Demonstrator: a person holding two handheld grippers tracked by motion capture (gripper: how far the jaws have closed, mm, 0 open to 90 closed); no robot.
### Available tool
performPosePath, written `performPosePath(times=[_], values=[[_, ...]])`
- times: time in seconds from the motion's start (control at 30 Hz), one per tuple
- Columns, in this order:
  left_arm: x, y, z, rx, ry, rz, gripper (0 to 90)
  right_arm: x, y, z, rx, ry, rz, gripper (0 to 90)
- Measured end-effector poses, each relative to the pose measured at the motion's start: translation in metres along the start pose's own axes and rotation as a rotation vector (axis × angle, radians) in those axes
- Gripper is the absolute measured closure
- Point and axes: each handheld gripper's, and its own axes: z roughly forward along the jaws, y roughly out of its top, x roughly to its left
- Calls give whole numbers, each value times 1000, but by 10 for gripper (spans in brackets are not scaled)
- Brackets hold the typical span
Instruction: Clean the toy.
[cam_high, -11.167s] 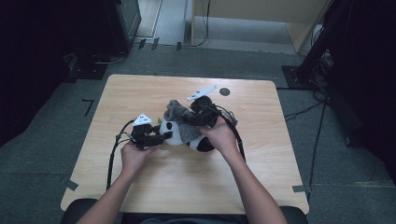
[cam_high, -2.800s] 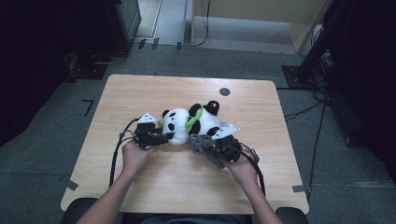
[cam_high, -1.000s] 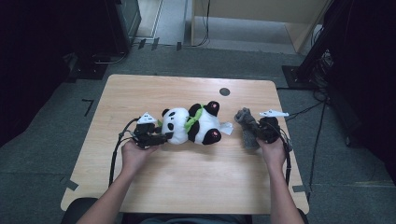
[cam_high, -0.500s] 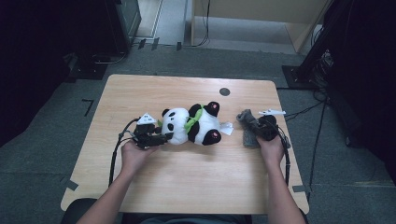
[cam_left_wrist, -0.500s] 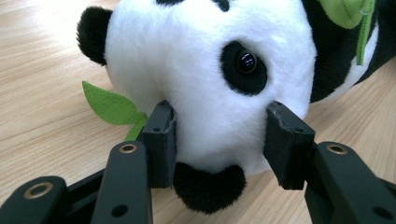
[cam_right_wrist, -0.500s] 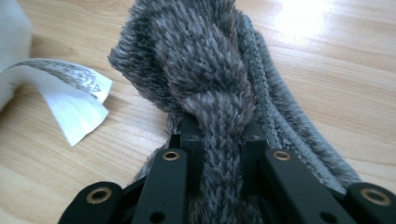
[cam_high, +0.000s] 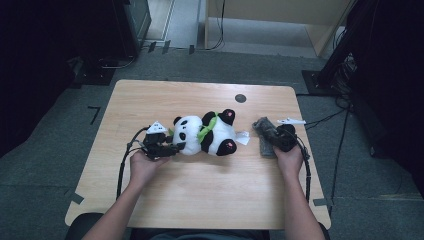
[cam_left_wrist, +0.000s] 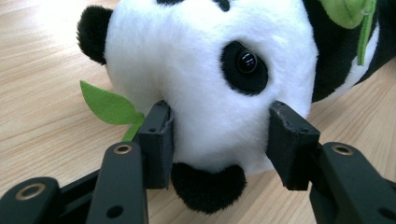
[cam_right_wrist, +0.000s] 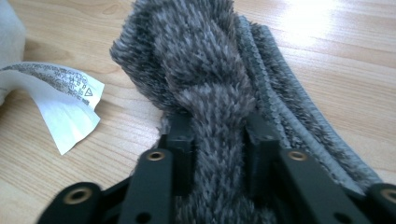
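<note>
The panda plush (cam_high: 205, 135) is laid on its side mid-table (cam_high: 200, 200), long axis running left to right, head toward the left gripper (cam_high: 167, 149). That gripper is clamped on the head, jaws pressed into the white fur. The grey furry cloth (cam_high: 264, 135) is held pinched in the right gripper (cam_high: 275, 137), right of the panda, past its white label (cam_high: 242, 137), and apart from it. Compared with a second ago, the cloth is seen lowered onto the table; the panda is unmoved.

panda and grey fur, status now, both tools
Left tool shut on panda head. Right tool shut on grey fur, apart from panda. White tag lies between them.
</note>
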Motion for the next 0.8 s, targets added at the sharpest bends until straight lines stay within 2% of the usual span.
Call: performPosePath(times=[0.13, 0.2, 0.27, 0.37, 0.43, 0.53, 0.63, 0.8], values=[[0, 0, 0, -3, 0, 3, 467, 1, 1, -1, 11, 22, -9, 590], [0, 0, 0, -4, 1, 4, 465, 3, 3, -4, 12, 11, -22, 539], [1, 0, 0, -4, 1, 2, 460, 4, 4, -7, -5, -2, -26, 501], [1, 0, 0, -5, -2, -1, 449, 4, 7, -15, -55, 22, -4, 452], [2, 0, 0, -6, -8, -4, 441, 5, 8, -19, -77, 39, 1, 433], [3, 1, 0, -4, -12, -6, 434, 10, 10, -23, -92, 54, -21, 432], [3, 1, 0, -2, -14, -6, 430, 17, 13, -28, -108, 49, -44, 422], [3, 1, 0, -1, -15, -6, 425, 29, 17, -38, -137, 52, -40, 393]])
